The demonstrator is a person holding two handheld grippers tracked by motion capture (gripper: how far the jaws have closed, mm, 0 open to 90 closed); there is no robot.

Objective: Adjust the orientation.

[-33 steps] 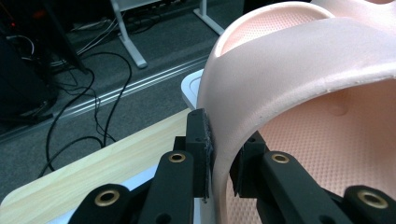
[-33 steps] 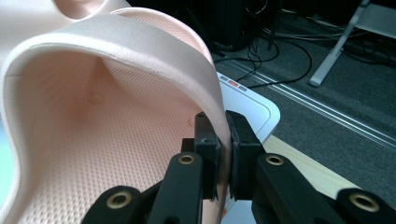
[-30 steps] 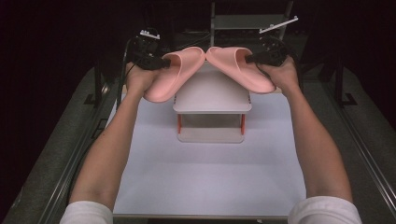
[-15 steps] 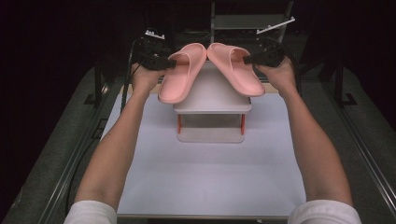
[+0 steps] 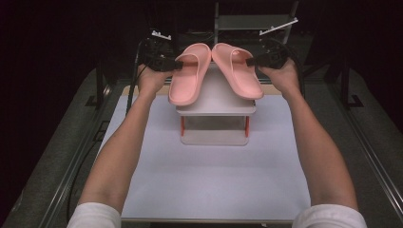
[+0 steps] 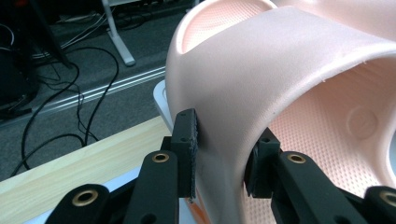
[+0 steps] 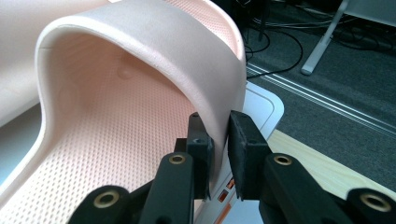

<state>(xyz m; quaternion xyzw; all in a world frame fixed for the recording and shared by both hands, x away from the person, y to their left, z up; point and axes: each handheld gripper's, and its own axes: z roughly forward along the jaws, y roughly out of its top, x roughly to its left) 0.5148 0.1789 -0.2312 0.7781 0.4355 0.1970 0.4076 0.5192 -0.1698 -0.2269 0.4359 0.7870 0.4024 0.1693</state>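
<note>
Releasing both slippers onto the small rack (image 5: 216, 102), my left gripper (image 5: 177, 65) and right gripper (image 5: 251, 61), at ten and two o'clock, have just been opening, pads seemingly barely touching the left slipper (image 5: 190, 76) and right slipper (image 5: 236, 71) straps; next, I back straight out.

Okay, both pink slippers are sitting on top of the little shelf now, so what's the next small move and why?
Probably open both grippers a little further, then draw them back outward. Both slippers, the left slipper and the right slipper, already lie on the shelf's top. The left gripper has just been opening, with a gap at the strap; the right gripper has too, but sits close around its strap.
</note>
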